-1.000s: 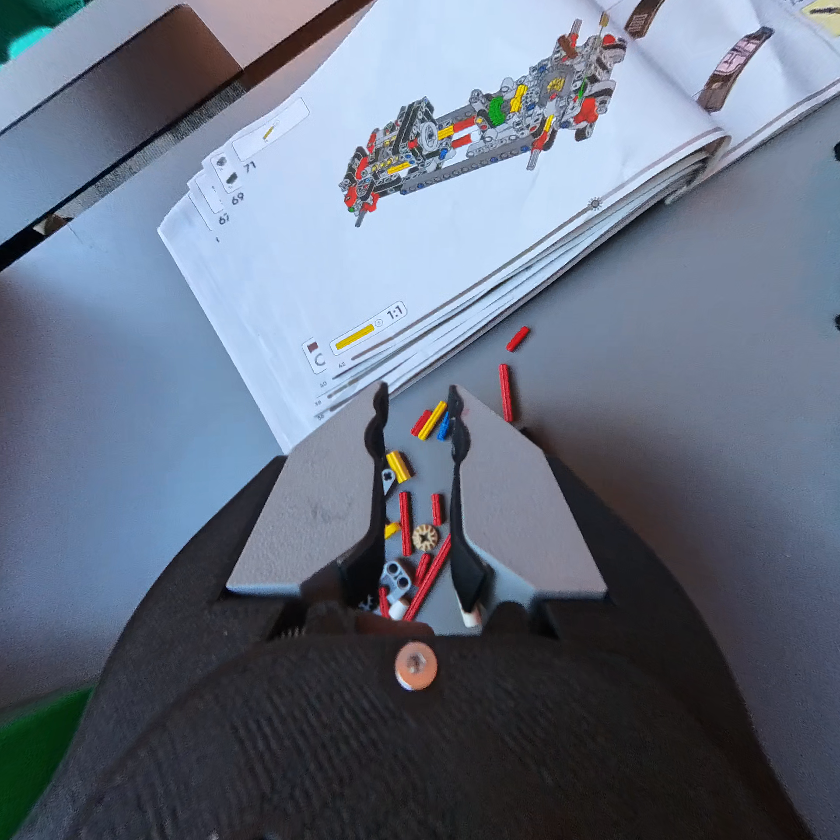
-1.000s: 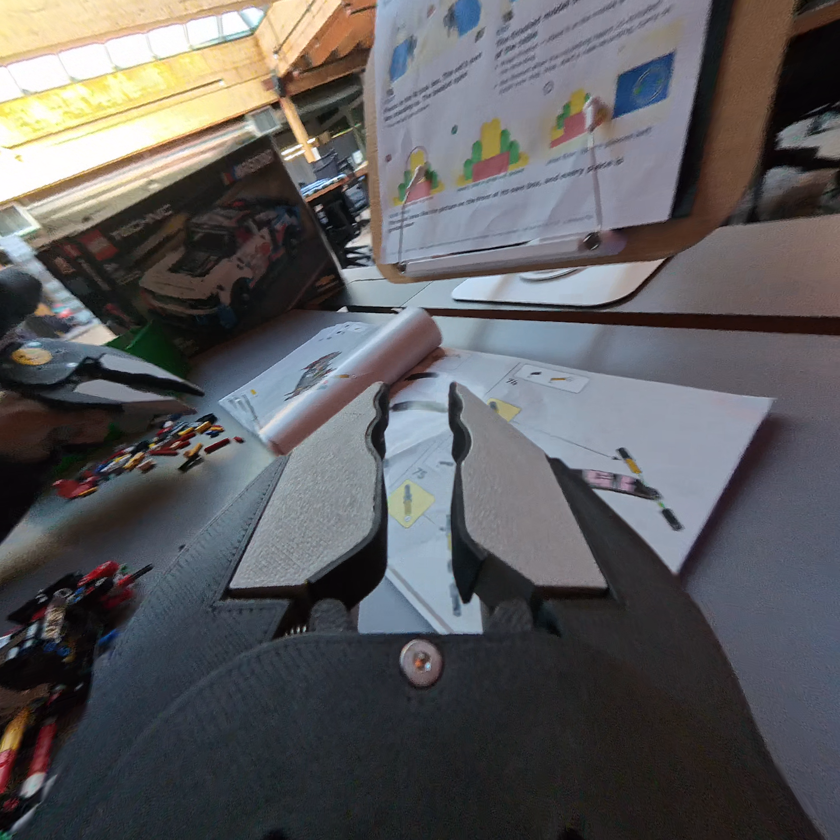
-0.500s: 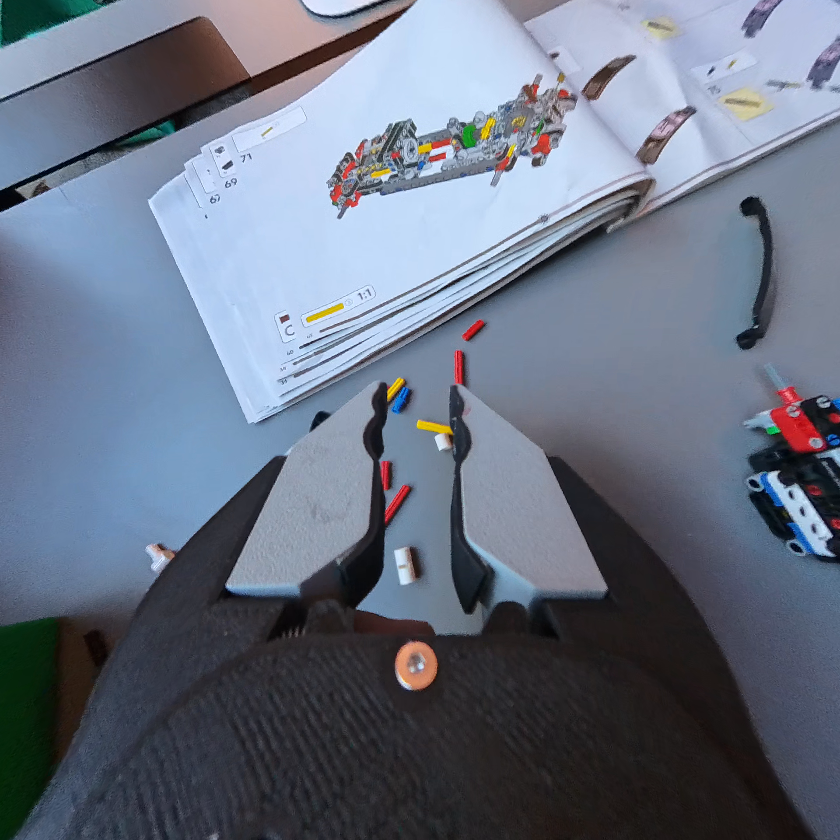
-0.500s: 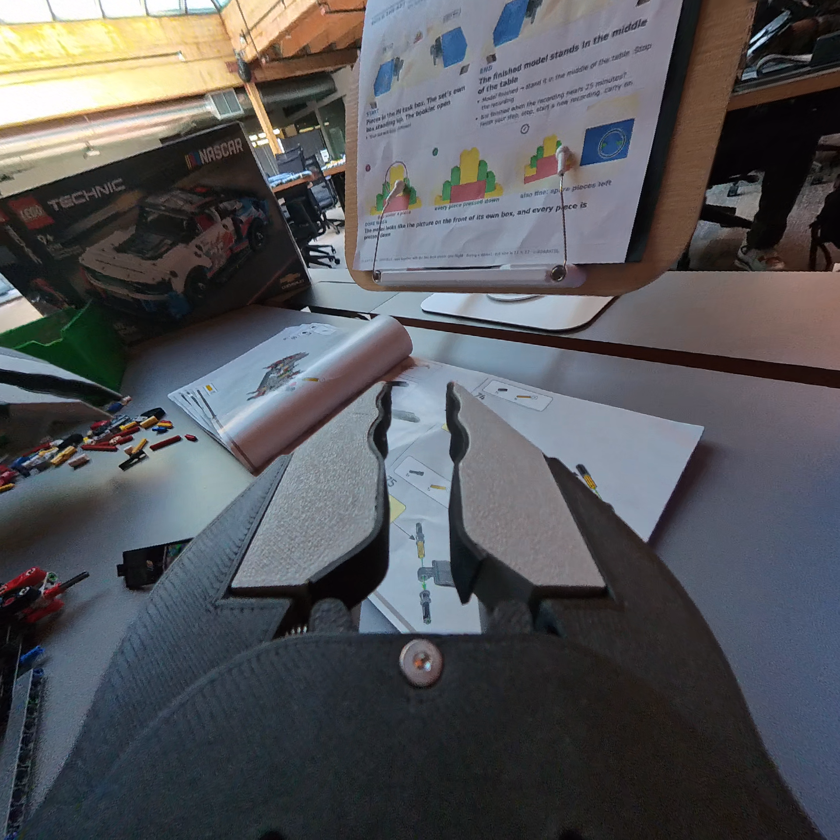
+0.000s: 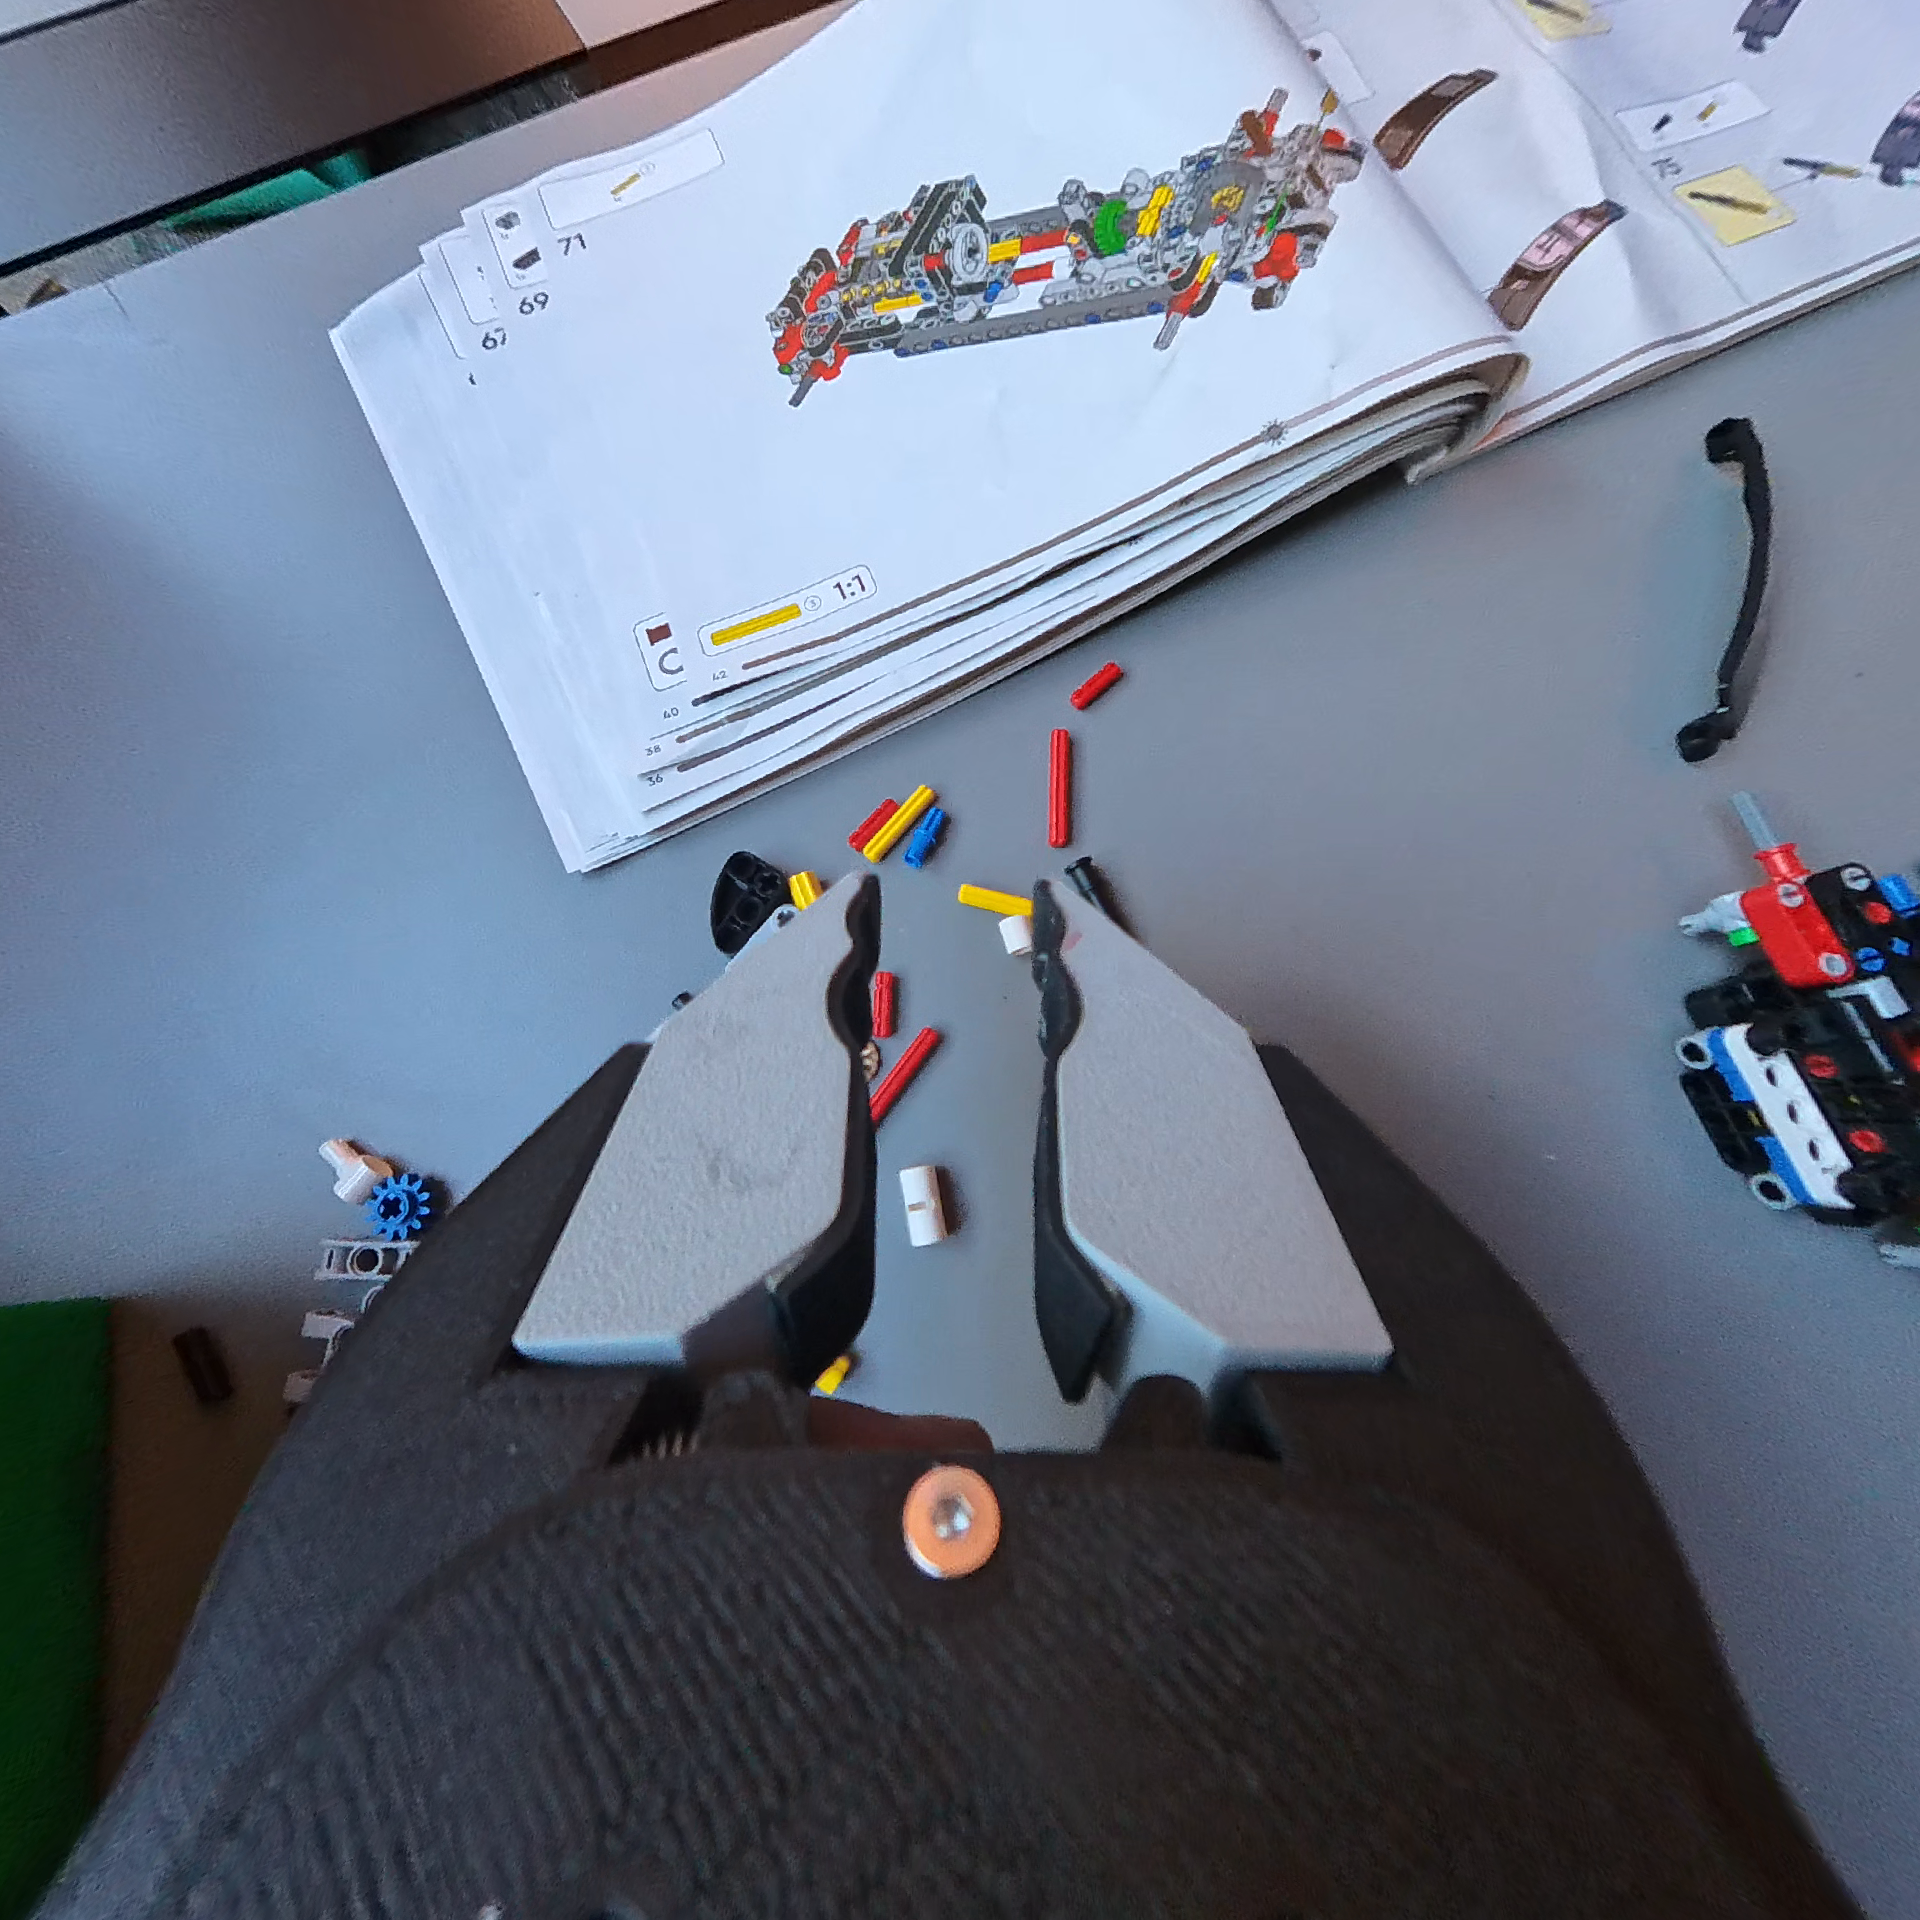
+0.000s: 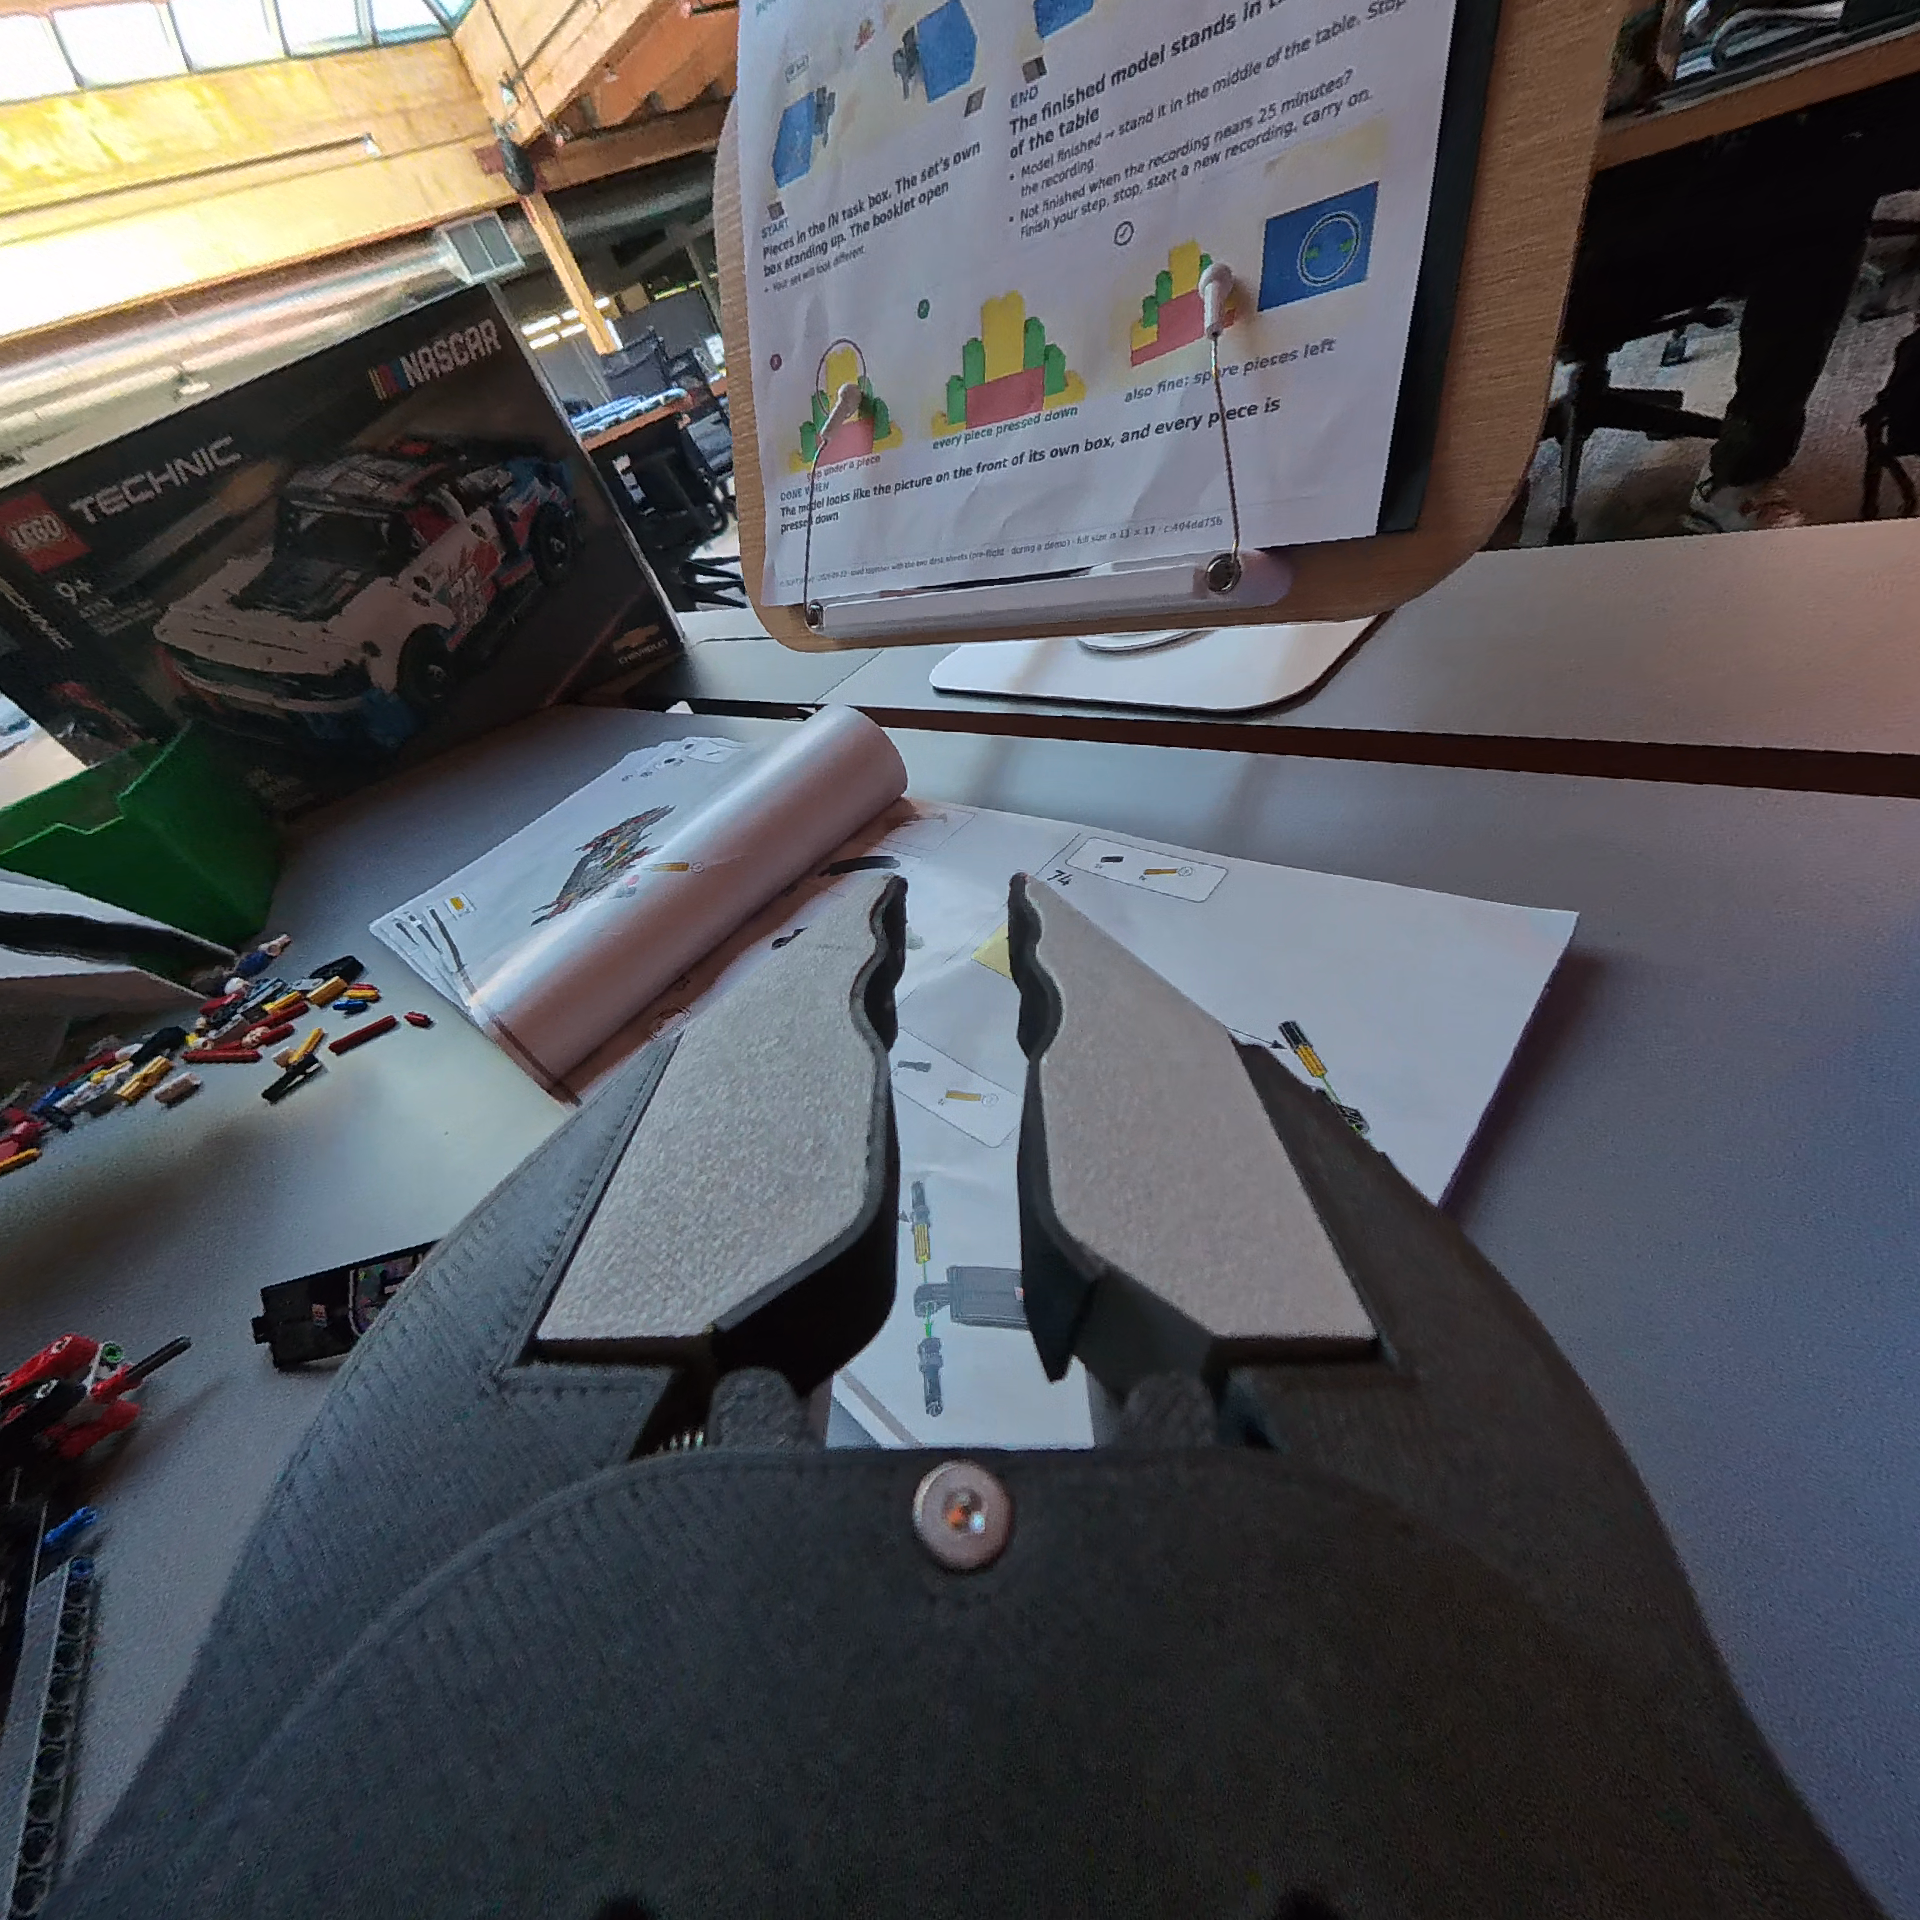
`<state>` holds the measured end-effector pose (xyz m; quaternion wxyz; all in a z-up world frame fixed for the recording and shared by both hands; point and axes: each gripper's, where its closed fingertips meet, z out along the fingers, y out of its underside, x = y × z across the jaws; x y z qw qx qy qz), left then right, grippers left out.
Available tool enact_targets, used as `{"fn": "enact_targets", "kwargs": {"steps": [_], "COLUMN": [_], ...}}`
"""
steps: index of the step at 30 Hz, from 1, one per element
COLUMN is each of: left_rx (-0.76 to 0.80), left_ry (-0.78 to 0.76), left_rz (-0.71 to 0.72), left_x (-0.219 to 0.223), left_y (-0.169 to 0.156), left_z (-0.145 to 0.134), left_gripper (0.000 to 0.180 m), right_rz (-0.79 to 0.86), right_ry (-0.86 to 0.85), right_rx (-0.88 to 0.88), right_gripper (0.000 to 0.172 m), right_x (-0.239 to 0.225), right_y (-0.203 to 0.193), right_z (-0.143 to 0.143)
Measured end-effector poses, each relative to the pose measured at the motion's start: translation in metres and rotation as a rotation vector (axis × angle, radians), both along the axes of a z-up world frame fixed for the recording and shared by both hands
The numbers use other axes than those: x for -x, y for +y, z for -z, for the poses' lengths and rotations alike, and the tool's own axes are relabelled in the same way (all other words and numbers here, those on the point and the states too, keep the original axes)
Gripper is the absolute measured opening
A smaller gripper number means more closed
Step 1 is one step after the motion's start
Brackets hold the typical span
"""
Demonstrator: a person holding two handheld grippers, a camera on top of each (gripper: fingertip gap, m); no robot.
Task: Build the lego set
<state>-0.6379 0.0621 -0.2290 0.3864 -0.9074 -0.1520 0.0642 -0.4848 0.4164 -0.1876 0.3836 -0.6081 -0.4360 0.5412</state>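
Observation:
My left gripper is open and holds nothing. It hovers over loose small building pieces on the grey table. A yellow axle and a small white bush lie by its right fingertip. A red axle and a white connector lie on the table between the fingers, untouched. My right gripper is open and empty above the right page of the open instruction booklet. The booklet also shows in the left wrist view.
A half-built model and a black curved piece lie to the right. A blue gear and a green bin are to the left. The set's box and a sheet on a wooden stand are behind the booklet. Across from one pair of fingers to the other is roughly 40 cm. Between my left fingertips and the blue gear there is roughly 12 cm.
My left gripper has drawn back and up from the pile of pieces, so more table shows, and its jaws have widened slightly. My right gripper has shifted over the booklet and its jaws have narrowed slightly.

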Motion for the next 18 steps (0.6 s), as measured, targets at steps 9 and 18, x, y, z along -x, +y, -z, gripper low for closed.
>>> {"fn": "enact_targets", "kwargs": {"steps": [9,18], "left_rx": [0.098,0.176], "left_ry": [-0.05,0.012], "left_rz": [0.026,0.322], "left_x": [-0.007,-0.013], "left_y": [-0.006,0.016], "left_z": [0.013,0.017], "left_gripper": [0.025,0.022], "right_rz": [-0.028,-0.033], "right_ry": [-0.011,0.01], "right_rx": [0.022,0.054], "right_gripper": [0.016,0.016], "right_x": [0.003,0.002], "right_y": [-0.004,-0.003], "right_z": [0.003,0.001]}}
